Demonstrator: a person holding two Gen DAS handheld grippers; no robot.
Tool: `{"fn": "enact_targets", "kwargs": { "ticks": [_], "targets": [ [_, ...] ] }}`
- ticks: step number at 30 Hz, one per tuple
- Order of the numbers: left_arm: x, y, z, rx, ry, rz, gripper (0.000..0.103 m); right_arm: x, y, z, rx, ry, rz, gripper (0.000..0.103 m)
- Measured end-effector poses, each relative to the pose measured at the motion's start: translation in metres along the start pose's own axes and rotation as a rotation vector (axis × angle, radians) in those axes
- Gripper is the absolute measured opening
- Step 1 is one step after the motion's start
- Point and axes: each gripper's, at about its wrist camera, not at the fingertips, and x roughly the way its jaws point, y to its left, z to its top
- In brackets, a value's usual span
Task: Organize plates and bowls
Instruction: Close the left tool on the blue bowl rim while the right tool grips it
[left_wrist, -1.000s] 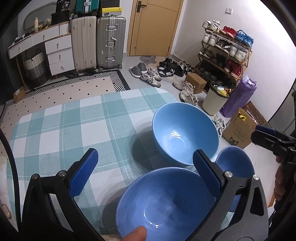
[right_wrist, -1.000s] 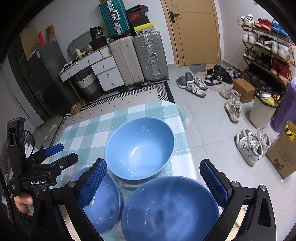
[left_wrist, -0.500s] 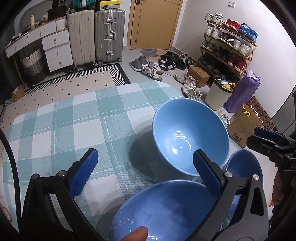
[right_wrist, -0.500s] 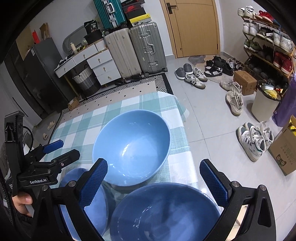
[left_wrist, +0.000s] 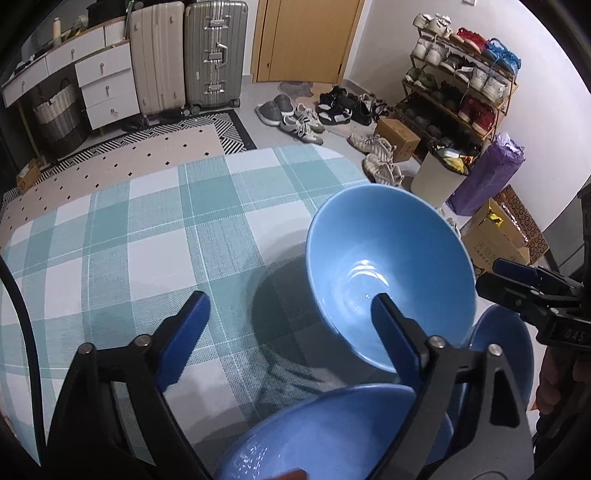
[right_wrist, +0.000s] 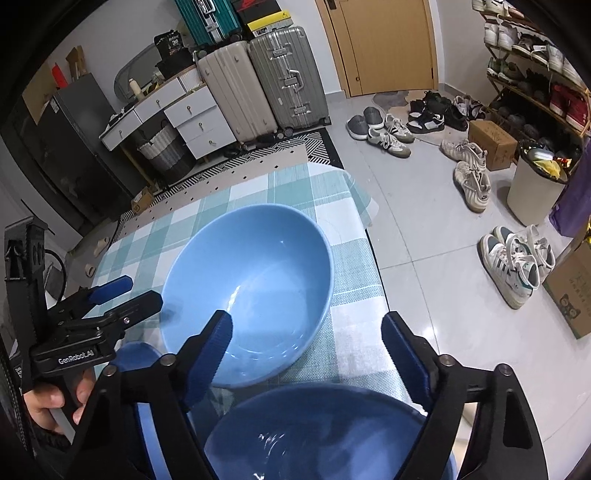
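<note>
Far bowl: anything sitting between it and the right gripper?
Nothing visible. The right gripper, fingers closing with nothing gripped, looks straight at the far bowl. Only bare checked cloth lies between. The near bowl sits beneath the gripper.

Bare tablecloth (left_wrist: 155, 236) beside clustered bowls (left_wrist: 388, 273)

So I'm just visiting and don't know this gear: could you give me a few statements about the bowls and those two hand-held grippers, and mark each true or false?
1. Three blue bowls sit on the checked tablecloth. True: a far bowl, a near bowl and a side bowl.
2. The far bowl holds soup. False: it is empty.
3. The left hand-held gripper is clamped on a bowl. False: its jaws are closing but press on nothing.
4. The right hand-held gripper grips nothing yet. True.
5. The door is open. False: the door is shut.
</note>
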Motion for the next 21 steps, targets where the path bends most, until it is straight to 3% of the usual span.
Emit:
{"fn": "enact_targets", "kwargs": {
  "ticks": [5, 7, 9, 16, 21],
  "targets": [
    [0.01, -0.001, 0.001, 0.003, 0.012, -0.02, 0.077, 0.009, -0.001, 0.001, 0.0, 0.018, 0.004, 0.072],
    [0.014, -0.002, 0.002, 0.006, 0.017, -0.023, 0.069, 0.012, 0.0, 0.001, -0.006, 0.024, 0.002, 0.068],
    [0.017, -0.004, 0.002, 0.011, 0.022, -0.031, 0.063, 0.016, 0.0, 0.001, -0.011, 0.036, 0.0, 0.058],
    [0.026, -0.008, 0.002, 0.016, 0.036, -0.058, 0.043, 0.019, 0.001, -0.001, -0.016, 0.039, 0.0, 0.047],
    [0.031, -0.01, 0.001, 0.017, 0.047, -0.061, 0.027, 0.021, 0.002, -0.001, -0.018, 0.04, -0.009, 0.031]
  ]
}}
